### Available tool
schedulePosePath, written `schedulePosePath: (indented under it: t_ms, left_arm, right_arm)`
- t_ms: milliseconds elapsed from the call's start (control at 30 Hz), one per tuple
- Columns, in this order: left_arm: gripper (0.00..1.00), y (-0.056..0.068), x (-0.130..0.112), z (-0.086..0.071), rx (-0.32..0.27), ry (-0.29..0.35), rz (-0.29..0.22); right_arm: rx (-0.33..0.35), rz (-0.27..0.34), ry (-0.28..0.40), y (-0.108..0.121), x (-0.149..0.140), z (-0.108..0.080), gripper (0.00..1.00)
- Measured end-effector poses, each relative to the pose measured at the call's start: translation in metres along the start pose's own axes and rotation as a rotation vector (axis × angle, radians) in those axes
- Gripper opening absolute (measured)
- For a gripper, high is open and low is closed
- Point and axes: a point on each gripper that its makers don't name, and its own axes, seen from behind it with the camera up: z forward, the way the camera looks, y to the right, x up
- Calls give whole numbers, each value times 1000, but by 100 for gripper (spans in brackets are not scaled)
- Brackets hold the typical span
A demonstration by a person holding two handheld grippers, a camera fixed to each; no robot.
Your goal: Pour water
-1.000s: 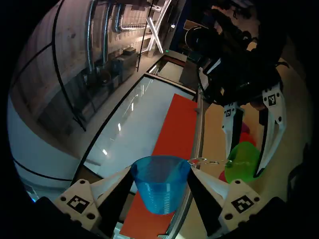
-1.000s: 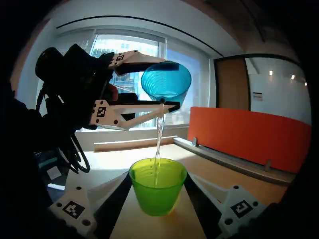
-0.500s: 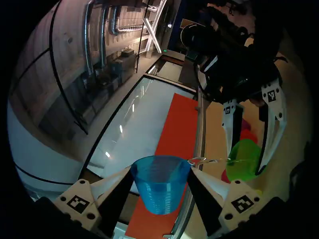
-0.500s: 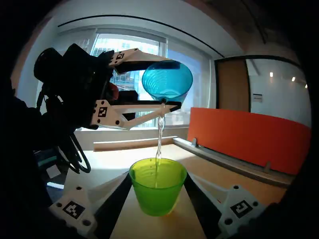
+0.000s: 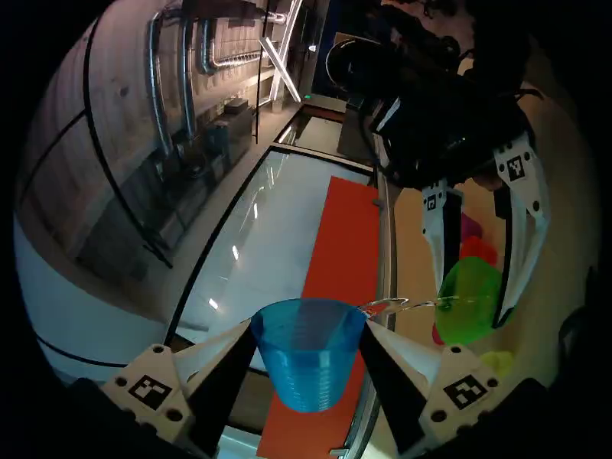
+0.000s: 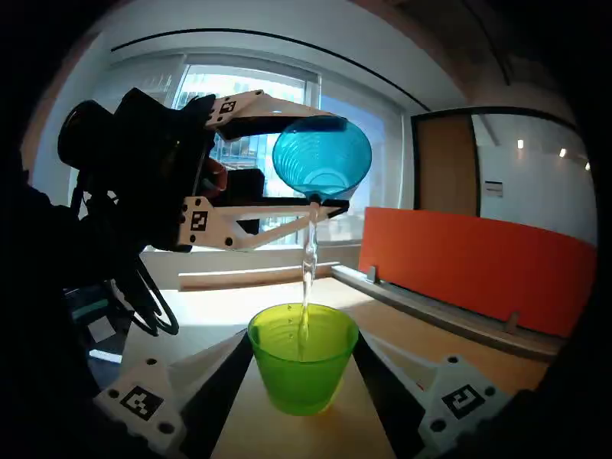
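My left gripper [image 5: 308,359] is shut on a blue cup [image 5: 308,363], tipped over on its side. In the right gripper view that blue cup [image 6: 322,157] hangs high between the left gripper's fingers [image 6: 268,115], and a thin stream of water [image 6: 308,264] falls from its rim. The stream lands in a green cup [image 6: 303,366], upright, with my right gripper [image 6: 303,375] shut on it just above the table. The left gripper view shows the green cup [image 5: 468,300] between the right gripper's white fingers [image 5: 522,229], water [image 5: 398,306] arcing toward it.
A light wooden table [image 6: 229,306] lies under the cups. An orange partition [image 6: 482,264] runs along its right side, with a window [image 6: 229,84] behind. Red and yellow objects [image 5: 478,249] lie on the table near the green cup. Black cables [image 6: 145,294] hang at left.
The blue cup has tipped a little further and the left gripper has rolled slightly. Water keeps streaming into the green cup, which holds steady.
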Motion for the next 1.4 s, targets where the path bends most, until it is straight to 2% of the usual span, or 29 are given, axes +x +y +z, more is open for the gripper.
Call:
schedulePosePath:
  t_ms: [900,1400]
  left_arm:
    - [87,-2,4,1,-1,-4,121]
    - [87,-4,9,5,0,-1,210]
  right_arm:
    - [-5,-1,9,3,2,-1,91]
    - [-10,-1,12,4,2,-3,91]
